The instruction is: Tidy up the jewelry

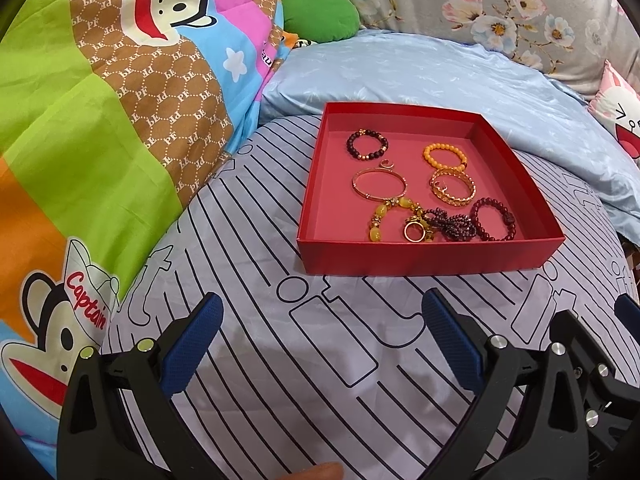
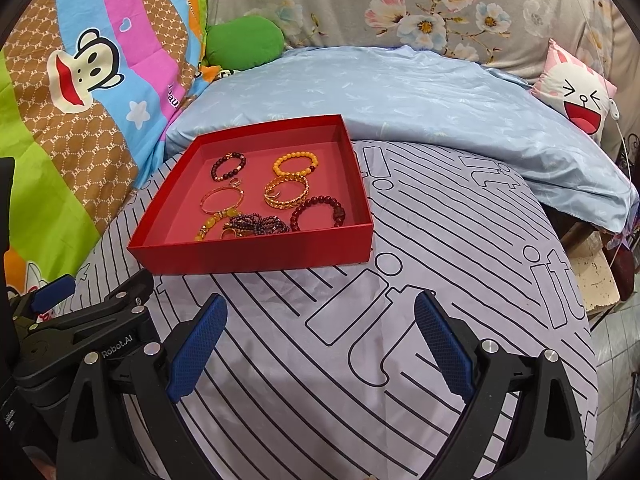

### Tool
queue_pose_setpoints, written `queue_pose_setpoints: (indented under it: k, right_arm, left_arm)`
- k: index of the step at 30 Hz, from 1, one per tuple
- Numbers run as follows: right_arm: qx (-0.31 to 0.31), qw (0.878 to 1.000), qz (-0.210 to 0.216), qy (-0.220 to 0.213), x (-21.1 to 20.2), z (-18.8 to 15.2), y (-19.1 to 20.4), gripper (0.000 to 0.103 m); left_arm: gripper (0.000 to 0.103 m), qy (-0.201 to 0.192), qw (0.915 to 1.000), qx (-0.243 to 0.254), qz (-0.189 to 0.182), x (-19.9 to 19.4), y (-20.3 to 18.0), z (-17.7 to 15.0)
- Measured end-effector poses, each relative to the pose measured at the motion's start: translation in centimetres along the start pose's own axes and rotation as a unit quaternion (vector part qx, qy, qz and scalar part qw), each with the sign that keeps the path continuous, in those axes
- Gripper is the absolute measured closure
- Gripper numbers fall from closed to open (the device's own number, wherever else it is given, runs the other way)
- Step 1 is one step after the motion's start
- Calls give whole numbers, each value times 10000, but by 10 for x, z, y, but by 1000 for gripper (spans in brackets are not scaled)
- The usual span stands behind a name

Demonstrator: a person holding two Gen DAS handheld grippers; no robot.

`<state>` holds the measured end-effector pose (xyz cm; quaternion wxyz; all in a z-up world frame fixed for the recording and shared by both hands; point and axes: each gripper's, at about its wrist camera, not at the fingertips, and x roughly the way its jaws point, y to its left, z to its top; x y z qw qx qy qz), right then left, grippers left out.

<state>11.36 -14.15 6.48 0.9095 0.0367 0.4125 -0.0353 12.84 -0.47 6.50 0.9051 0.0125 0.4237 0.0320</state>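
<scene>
Two grippers, both empty: left gripper (image 1: 320,344) with blue pads spread wide over the striped sheet (image 1: 248,360), right gripper (image 2: 320,344) likewise gaping just beside it, at about 3 o'clock of the left. Nothing between either pair of pads.

Ahead at 12 o'clock from the left gripper, at about 11 from the right: red box (image 1: 420,258), shallow and lidless, flat on the sheet. Inside, all the jewelry in view: dark bead bracelet (image 1: 367,145) at the far left, orange bead bracelet (image 1: 445,155) at the far right, thin gold bangle (image 1: 379,184) and wide gold bangle (image 1: 453,189) across the middle, deep red bead bracelet (image 1: 493,219) near right. Along the near wall, a heap: yellow stone bracelet (image 1: 378,220), gold ring (image 1: 415,232) and dark beaded strand (image 1: 450,224), touching and overlapping.

Probably late in the task, or a pause before untangling that heap. Next move, by this reading: forward over the near wall, then down onto one piece only.

Around: cartoon quilt (image 1: 100,140) at 9 o'clock, blue pillow (image 1: 400,68) and floral cushion (image 1: 500,8) behind the box. In the way: the near wall and the crowding of neighbours.
</scene>
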Motion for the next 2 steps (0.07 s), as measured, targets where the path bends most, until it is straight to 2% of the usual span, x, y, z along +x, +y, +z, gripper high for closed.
queue_pose_setpoints:
  k: [2]
  right_arm:
    - [-9, 10000, -23, 13, 0, 0, 0, 12]
  left_arm:
    - [8, 12, 10000, 9, -15, 0, 0, 0]
